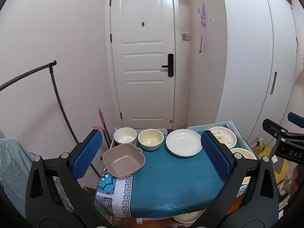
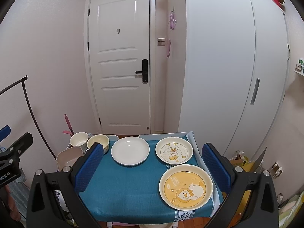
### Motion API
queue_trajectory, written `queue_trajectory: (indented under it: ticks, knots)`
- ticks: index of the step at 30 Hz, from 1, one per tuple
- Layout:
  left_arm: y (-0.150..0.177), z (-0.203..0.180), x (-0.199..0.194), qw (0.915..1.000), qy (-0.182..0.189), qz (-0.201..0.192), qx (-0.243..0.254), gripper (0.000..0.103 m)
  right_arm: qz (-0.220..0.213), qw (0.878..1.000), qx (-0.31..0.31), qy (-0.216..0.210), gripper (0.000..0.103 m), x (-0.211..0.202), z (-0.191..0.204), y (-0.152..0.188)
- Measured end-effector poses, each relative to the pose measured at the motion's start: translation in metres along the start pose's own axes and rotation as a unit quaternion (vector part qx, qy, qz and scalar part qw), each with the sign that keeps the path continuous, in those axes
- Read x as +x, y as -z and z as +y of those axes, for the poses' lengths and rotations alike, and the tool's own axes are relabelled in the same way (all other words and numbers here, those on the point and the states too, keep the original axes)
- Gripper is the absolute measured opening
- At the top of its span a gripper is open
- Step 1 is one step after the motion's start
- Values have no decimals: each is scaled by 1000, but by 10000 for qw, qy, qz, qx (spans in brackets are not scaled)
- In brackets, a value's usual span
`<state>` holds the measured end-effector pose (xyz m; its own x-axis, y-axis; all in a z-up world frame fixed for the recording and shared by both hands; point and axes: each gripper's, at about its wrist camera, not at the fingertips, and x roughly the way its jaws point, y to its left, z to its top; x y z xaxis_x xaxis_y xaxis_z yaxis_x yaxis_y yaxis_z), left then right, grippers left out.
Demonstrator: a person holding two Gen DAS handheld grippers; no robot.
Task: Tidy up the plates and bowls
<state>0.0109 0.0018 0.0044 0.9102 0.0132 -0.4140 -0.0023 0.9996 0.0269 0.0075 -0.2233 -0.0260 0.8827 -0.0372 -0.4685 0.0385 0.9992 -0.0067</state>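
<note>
On a small table with a teal cloth [image 1: 171,176] stand a brown square bowl [image 1: 123,160], a white bowl [image 1: 125,135], a cream bowl [image 1: 150,139], a plain white plate [image 1: 184,142], a duck-patterned white plate [image 2: 174,150] and a yellow bear plate [image 2: 185,186]. My left gripper [image 1: 152,157] is open and empty, held above the table's near side. My right gripper [image 2: 152,167] is open and empty, also back from the dishes. The plain plate [image 2: 130,150] and the bowls [image 2: 97,142] also show in the right wrist view.
A white door [image 1: 142,57] is behind the table, a white wardrobe [image 2: 228,76] to the right. A black clothes rack [image 1: 55,95] and a pink mop [image 1: 102,121] stand at the left. Bags [image 2: 243,161] lie on the floor at right.
</note>
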Motion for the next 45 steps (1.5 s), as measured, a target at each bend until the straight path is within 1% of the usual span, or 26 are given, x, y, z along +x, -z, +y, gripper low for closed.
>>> queue_trajectory:
  ticks: [19,45]
  knots:
    - [-6,3,7,10000,-24,61,6,103,91,10000,5,4,103,5,1,-3]
    - [0,0,7,10000,-26,66,32,103,118,9999,-5,-18,103,9,1,-3]
